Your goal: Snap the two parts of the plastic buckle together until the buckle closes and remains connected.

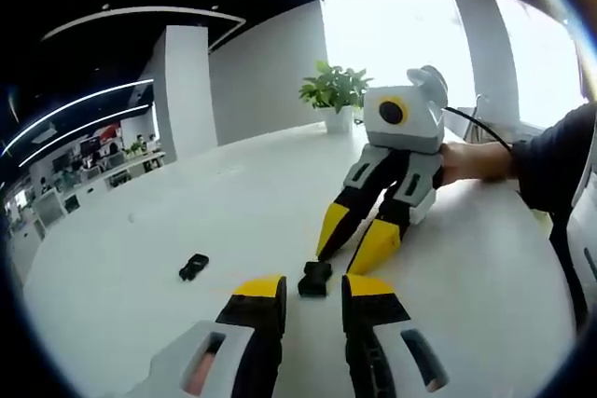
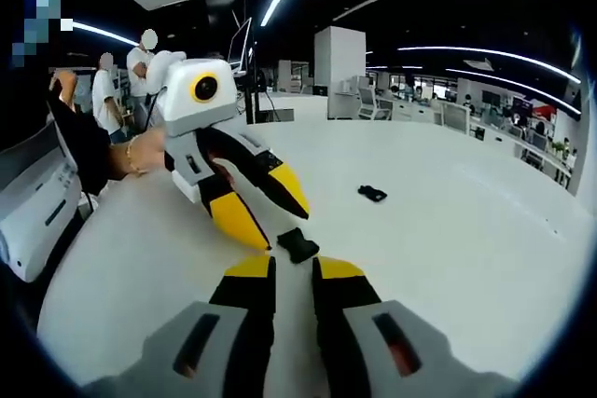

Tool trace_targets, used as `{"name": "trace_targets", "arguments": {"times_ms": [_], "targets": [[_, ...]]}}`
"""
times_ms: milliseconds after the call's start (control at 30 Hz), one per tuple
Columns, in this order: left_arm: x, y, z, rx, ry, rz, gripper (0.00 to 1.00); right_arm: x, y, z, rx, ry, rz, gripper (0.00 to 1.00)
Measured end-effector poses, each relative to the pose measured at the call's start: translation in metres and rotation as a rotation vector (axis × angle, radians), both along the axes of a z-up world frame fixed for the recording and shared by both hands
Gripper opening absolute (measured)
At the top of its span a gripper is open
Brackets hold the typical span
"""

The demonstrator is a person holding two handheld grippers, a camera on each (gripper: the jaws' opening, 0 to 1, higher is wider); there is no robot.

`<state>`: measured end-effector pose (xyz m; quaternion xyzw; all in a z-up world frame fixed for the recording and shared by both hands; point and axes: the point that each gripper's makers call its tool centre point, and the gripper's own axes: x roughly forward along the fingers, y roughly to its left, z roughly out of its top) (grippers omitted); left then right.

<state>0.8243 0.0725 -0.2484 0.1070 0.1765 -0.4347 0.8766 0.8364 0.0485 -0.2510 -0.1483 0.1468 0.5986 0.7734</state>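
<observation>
Approach step: both buckle halves lie on the table [image 1: 140, 258], the near buckle half [image 1: 315, 279] between our released left gripper [image 1: 312, 288] and released right gripper [image 2: 291, 267]; the far buckle half [image 1: 194, 267] lies well apart. Next we must grasp each half.

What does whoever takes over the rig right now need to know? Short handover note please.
Left gripper: open, holding nothing, jaws just short of the near buckle part.
Right gripper: open, holding nothing, reaching toward the same part from the opposite side.
Second buckle part lies apart on the white table, untouched.
Done: nothing joined.
Left: grasp both parts, snap them together.
</observation>
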Motion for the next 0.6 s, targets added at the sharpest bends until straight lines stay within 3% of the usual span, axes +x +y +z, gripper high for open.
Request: {"name": "trace_targets", "arguments": {"times_ms": [400, 600], "targets": [[0.001, -0.004, -0.003, -0.020, 0.025, -0.013, 0.19, 0.017, -0.019, 0.004, -0.003, -0.016, -0.050, 0.17], [-0.002, -0.008, -0.010, 0.013, 0.026, -0.029, 0.17, 0.019, -0.021, 0.005, 0.000, -0.023, -0.062, 0.17]]}}
